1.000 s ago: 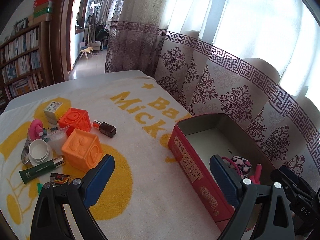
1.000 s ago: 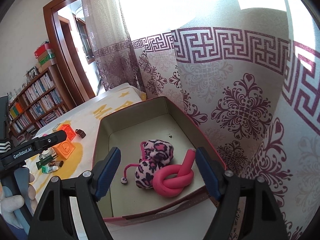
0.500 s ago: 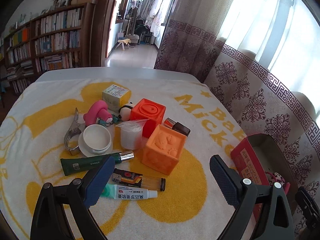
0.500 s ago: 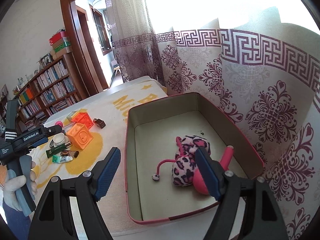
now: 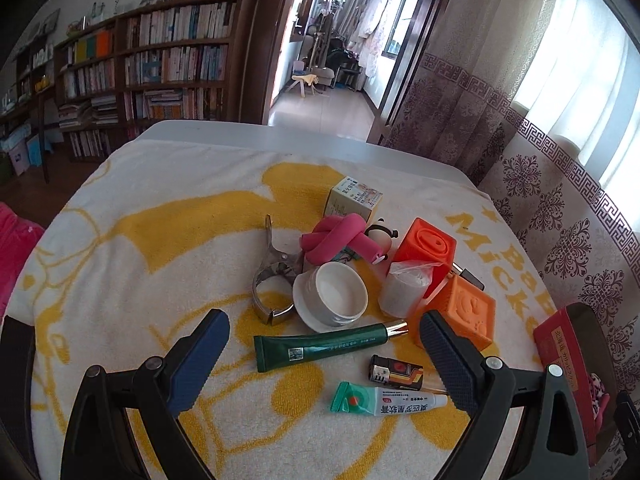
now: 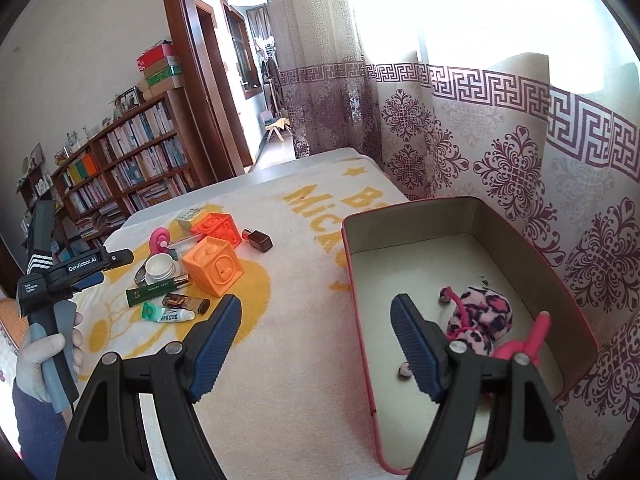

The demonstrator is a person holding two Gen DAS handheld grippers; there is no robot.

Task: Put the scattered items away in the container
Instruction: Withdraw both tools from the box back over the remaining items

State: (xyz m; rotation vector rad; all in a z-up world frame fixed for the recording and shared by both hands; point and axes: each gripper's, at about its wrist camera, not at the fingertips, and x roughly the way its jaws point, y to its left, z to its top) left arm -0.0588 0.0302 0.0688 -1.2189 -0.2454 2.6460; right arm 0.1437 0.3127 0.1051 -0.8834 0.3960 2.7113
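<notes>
The left gripper (image 5: 324, 364), fingers wide and empty, hangs over the green tube (image 5: 326, 346), which lies crosswise between them; the right gripper (image 6: 316, 344), equally wide, is by the tin (image 6: 516, 248).

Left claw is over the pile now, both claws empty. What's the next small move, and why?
Probably lower the left claw onto the green tube and close. The tube lies flat, nearest, between the open fingers, with only towel around most of it. The tin already holds a plush toy, with room left.
</notes>
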